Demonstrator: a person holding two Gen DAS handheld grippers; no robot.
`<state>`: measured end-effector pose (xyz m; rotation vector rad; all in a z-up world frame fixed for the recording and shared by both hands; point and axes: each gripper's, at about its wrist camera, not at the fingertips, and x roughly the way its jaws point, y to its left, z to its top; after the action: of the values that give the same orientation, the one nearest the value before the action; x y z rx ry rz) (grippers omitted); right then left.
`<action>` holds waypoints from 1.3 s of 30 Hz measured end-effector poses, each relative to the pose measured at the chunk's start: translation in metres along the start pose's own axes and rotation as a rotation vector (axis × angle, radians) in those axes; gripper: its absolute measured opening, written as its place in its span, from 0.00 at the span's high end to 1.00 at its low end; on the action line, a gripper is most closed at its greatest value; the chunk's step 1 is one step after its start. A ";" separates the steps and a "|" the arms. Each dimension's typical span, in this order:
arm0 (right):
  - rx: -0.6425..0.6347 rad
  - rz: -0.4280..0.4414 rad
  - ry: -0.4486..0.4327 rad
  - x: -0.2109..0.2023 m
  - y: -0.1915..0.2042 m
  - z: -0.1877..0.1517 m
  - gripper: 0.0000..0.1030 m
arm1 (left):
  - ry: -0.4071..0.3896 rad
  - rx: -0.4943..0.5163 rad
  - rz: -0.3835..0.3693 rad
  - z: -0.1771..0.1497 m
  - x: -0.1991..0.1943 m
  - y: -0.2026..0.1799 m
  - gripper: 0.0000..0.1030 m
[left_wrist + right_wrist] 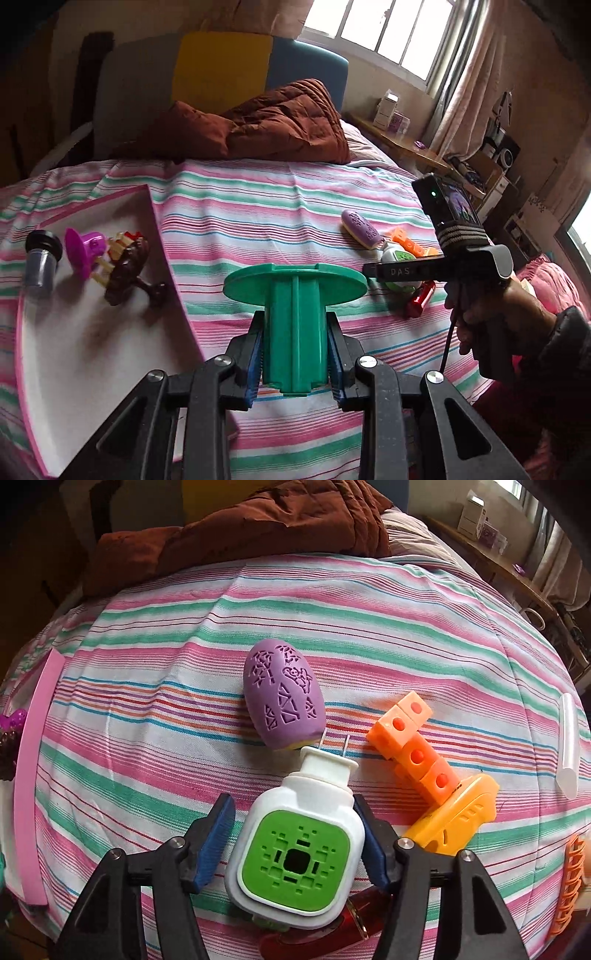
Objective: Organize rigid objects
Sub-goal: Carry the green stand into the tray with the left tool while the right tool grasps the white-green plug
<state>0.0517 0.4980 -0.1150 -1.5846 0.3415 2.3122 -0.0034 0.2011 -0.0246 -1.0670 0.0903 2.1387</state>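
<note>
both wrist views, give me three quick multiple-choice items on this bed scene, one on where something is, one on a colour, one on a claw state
1. Where does the purple egg-shaped piece lie?
A. in the pink-rimmed tray
B. on the striped bedsheet
C. on the brown quilt

2. What colour is the spool in the left claw?
A. green
B. orange
C. red

3. How does the right claw stand at the white and green plug-in device?
A. shut on it, lifted clear
B. far away from it
C. open, one finger on each side

Key: 1 B, the egg rests on the striped bedsheet above the device, outside the tray. 2 A, the spool and its flange are green. 3 C, there is a gap between the left blue pad and the device.
</note>
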 end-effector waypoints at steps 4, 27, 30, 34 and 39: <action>-0.022 -0.013 -0.006 -0.001 0.001 0.000 0.42 | -0.027 -0.072 0.071 -0.002 -0.019 0.039 0.71; -0.066 -0.052 -0.021 0.007 0.011 0.006 0.42 | 0.049 -0.402 0.245 0.006 0.025 0.170 0.71; -0.067 -0.053 -0.022 0.009 0.010 0.007 0.42 | 0.045 -0.399 0.234 0.009 0.031 0.171 0.63; -0.070 -0.055 -0.022 0.009 0.011 0.007 0.42 | 0.032 -0.385 0.259 0.007 0.023 0.169 0.50; -0.075 -0.061 -0.024 0.004 0.014 0.002 0.42 | -0.002 -0.359 0.287 -0.003 0.000 0.162 0.45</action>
<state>0.0428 0.4864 -0.1177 -1.5778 0.2004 2.3210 -0.1052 0.0815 -0.0662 -1.3211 -0.1566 2.4767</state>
